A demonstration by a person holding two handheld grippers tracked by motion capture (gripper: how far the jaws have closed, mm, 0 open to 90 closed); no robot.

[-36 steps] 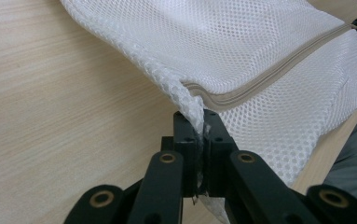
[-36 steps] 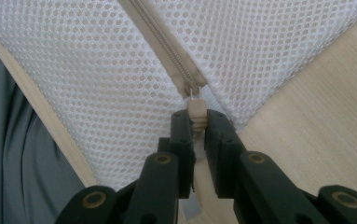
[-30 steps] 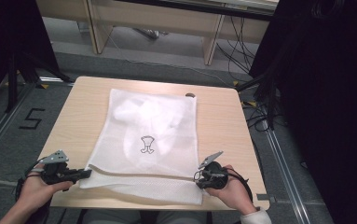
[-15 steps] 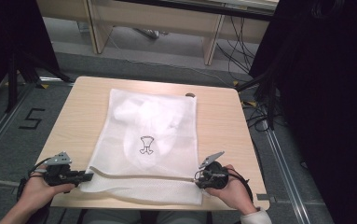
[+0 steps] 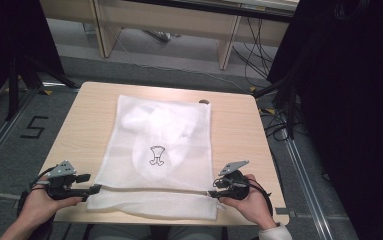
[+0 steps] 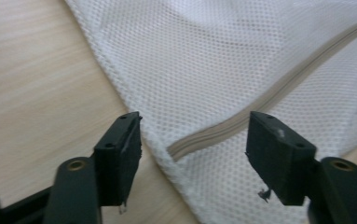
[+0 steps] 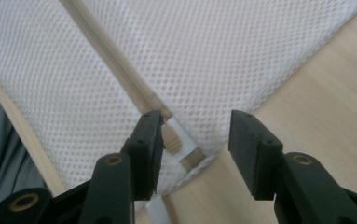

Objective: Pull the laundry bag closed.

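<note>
A white mesh bag (image 5: 159, 150) lay flat on the table (image 5: 239, 130), its near edge close to the table's front edge, with a zip (image 5: 149, 189) running across it near that end. Something white was bunched inside the bag's far half, and a small dark mark (image 5: 155, 155) sat near the middle.

My left gripper (image 5: 95, 189) rested at the bag's near left corner, held low over the tabletop by my left hand (image 5: 39, 205). Its jaws stood spread apart with nothing between the pads. In the left gripper view (image 6: 195, 140) the beige end of the zip (image 6: 185, 145) lay between the two jaws, just above them, and the mesh edge (image 6: 120, 93) ran away toward the far side over bare wood (image 6: 31, 79).

My right gripper (image 5: 213, 194) sat at the near right corner, in my right hand (image 5: 251, 202). Those jaws were also spread, gripping nothing. In the right gripper view (image 7: 192, 140) the zip's pull (image 7: 172, 137) lay just beside the inner face of one jaw; I could not tell whether it touched. The other jaw hung over the bag's edge where mesh met table (image 7: 325, 93).
</note>
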